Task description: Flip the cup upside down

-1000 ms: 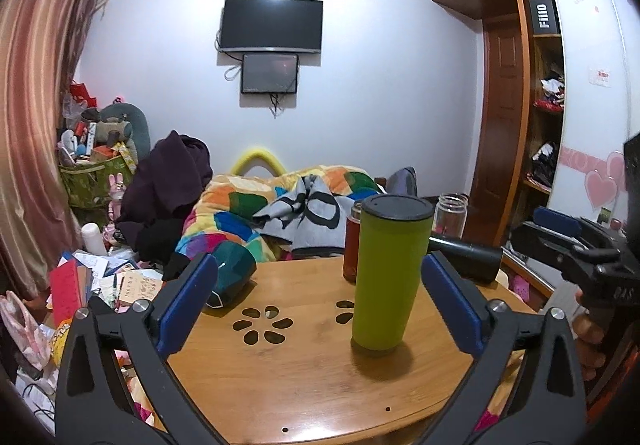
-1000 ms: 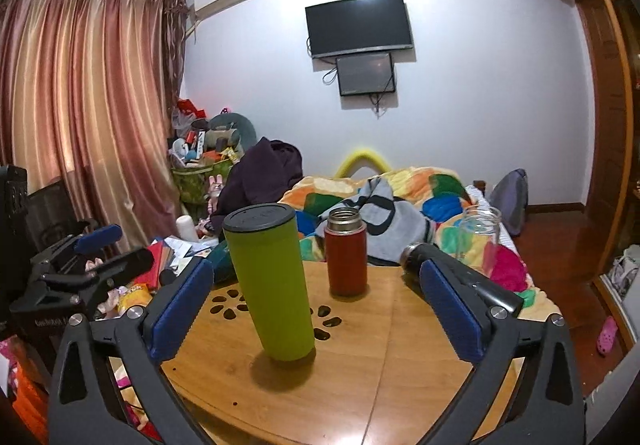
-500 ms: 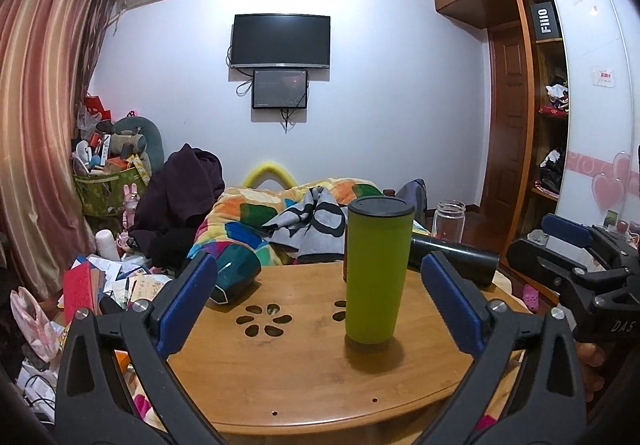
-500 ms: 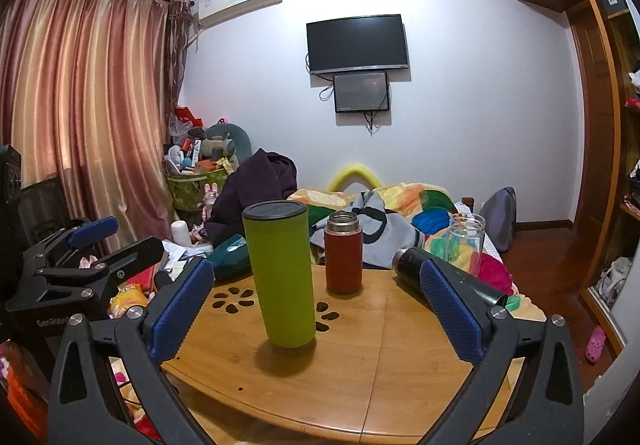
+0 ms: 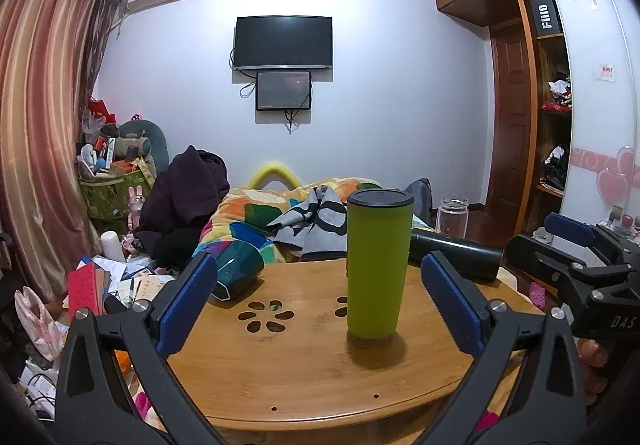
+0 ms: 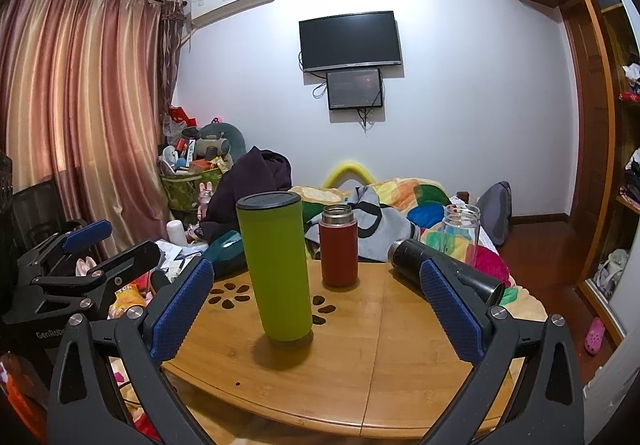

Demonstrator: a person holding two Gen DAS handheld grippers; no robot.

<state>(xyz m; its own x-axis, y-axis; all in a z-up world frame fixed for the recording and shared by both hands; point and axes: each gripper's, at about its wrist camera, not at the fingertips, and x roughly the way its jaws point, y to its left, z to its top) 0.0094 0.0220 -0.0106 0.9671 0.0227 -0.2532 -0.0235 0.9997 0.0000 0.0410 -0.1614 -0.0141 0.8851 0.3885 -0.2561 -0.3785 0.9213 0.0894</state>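
A tall lime-green cup [image 5: 377,265] with a black end on top stands on the round wooden table [image 5: 280,373]; it also shows in the right wrist view [image 6: 277,265]. My left gripper [image 5: 320,297] is open and empty, near the table's front edge, short of the cup. My right gripper [image 6: 316,301] is open and empty, also short of the cup. Each gripper shows at the edge of the other's view.
A red flask [image 6: 338,245] stands behind the green cup. A black flask [image 6: 444,269] lies on its side at the right. A clear glass jar [image 6: 460,229] stands behind it. A dark teal cup [image 5: 236,273] lies at the table's left. Bed and clutter lie beyond.
Both grippers have drawn back and away from the table, so the green cup looks smaller and farther. Both stay open. The cup has not moved.
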